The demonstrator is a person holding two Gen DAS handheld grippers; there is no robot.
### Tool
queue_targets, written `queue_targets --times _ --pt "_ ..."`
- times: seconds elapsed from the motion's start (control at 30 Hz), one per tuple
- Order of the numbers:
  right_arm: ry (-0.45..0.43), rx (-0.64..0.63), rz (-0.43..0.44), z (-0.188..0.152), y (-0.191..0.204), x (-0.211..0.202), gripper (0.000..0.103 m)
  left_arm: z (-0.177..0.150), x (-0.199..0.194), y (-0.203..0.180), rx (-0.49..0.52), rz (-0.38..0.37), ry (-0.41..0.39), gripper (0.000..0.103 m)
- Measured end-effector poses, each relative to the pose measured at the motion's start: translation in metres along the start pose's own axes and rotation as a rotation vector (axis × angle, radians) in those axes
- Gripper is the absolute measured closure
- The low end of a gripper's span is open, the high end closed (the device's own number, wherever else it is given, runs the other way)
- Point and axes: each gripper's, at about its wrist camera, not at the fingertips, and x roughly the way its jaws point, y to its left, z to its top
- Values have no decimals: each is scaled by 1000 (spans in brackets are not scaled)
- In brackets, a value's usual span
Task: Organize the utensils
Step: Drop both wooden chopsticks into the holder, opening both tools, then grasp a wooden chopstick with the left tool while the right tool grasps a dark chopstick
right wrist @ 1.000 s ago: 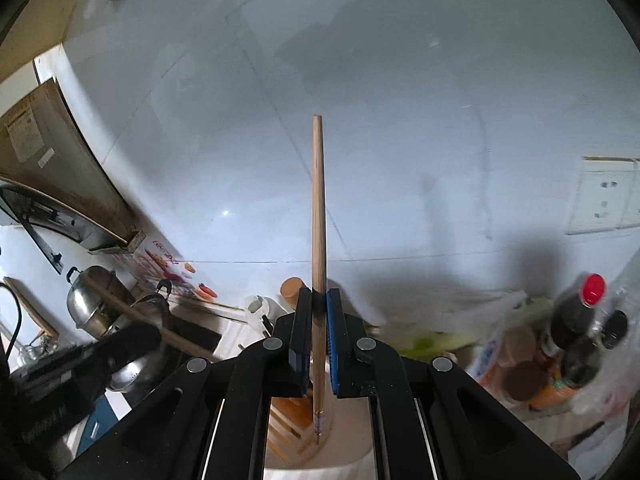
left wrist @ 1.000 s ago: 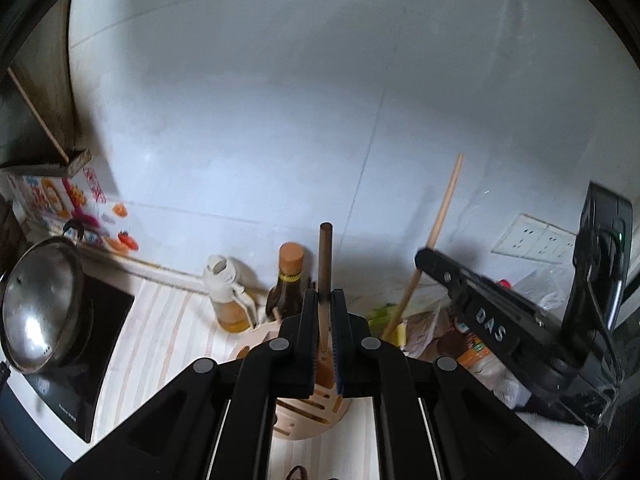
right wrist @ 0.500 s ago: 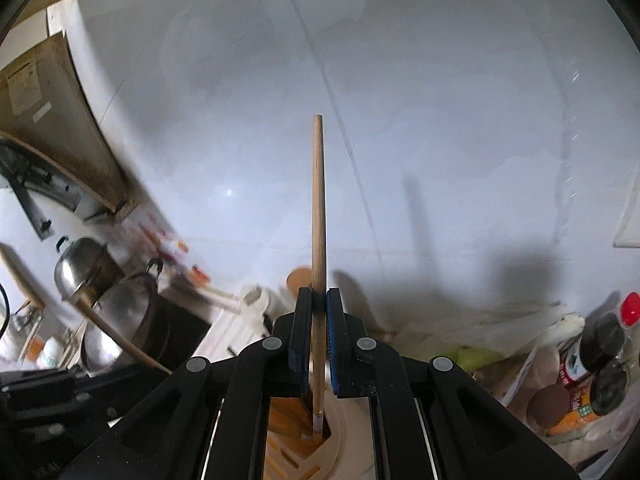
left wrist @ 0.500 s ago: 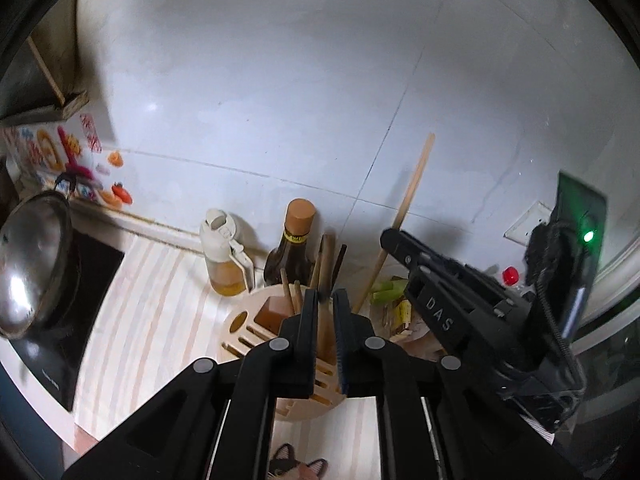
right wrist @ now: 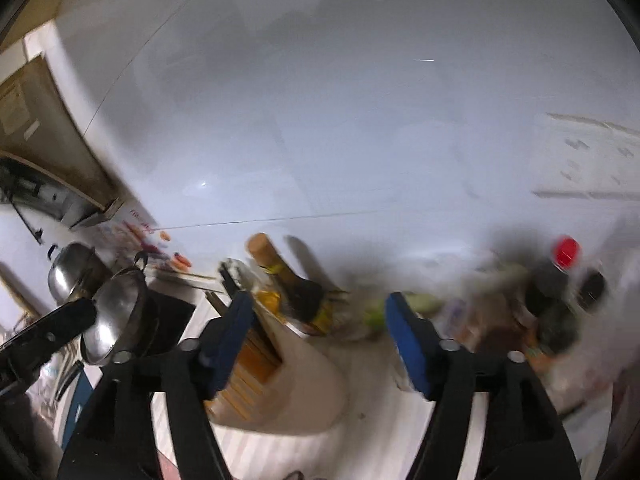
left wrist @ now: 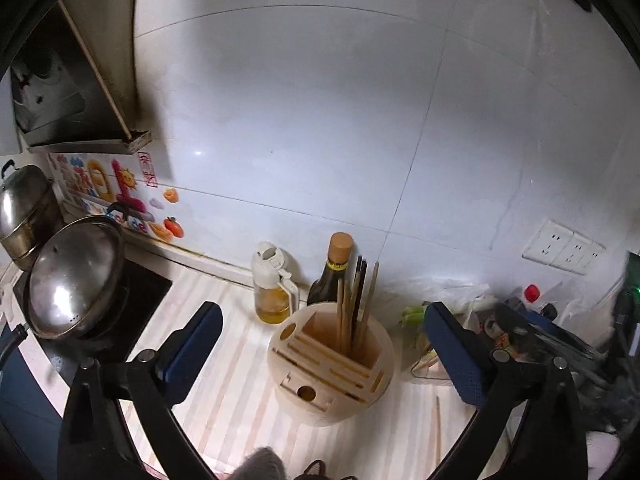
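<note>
From where I sit, the round utensil holder [left wrist: 334,364] looks like pale, matt wood, as do the chopsticks [left wrist: 352,312] standing in it. At nine o'clock the pot lid [left wrist: 72,280] gleams as polished metal. The wall tiles [left wrist: 320,120] are glossy white; the oil dispenser [left wrist: 272,284] is clear plastic.

Kitchen corner with white tiled wall and striped counter

Large glossy white wall tiles [left wrist: 304,128] rise behind a pale striped countertop [left wrist: 224,392]. At far left a range hood [left wrist: 76,120] hangs above a black cooktop [left wrist: 140,296], with colourful stickers [left wrist: 120,192] low on the wall. A white socket panel [left wrist: 564,250] sits at right. The light is dim and soft.
</note>
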Motion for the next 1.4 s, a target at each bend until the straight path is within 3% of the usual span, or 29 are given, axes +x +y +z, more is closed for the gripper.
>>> queue_targets --times 0.13,0.3,0.53,0.6,0.67,0.77,0.83,0.9,0.97,1.0,1.03,1.1,1.13,1.2,1.4 --pt "-25 68 -83 -30 -43 -30 10 -31 11 -11 23 -19 56 0" --pt "37 159 -176 -82 -109 -47 2 -79 49 -41 86 -60 192 0" --pt "242 239 -358 -150 -186 -30 2 -152 110 -107 224 -74 379 0" --pt "306 271 -374 -167 -203 -19 14 -173 126 -131 250 -94 435 0" --pt "388 327 -364 -189 -225 -3 50 -188 140 -149 262 -117 482 1" --pt "440 384 -345 -209 -244 7 54 -209 163 -176 269 -144 549 3" --pt "457 389 -352 -219 -253 10 55 -223 183 -193 272 -149 601 9" --pt "462 400 -346 -226 -258 11 55 -232 199 -203 281 -157 642 23" --pt "475 410 -342 -231 -263 14 58 -244 214 -215 306 -154 672 30" --pt "477 414 -339 -233 -263 14 58 -248 219 -220 323 -143 678 40" --pt "480 415 -338 -234 -261 16 58 -253 225 -225 349 -122 684 44" --pt "488 419 -337 -235 -262 20 58 -261 231 -230 386 -95 697 63" --pt "496 424 -328 -236 -262 23 58 -260 229 -231 394 -92 661 70" --pt "508 421 -316 -237 -259 29 58 -262 227 -233 400 -107 656 95" --pt "589 319 -296 -238 -231 65 58 -264 218 -192 359 -68 665 98"
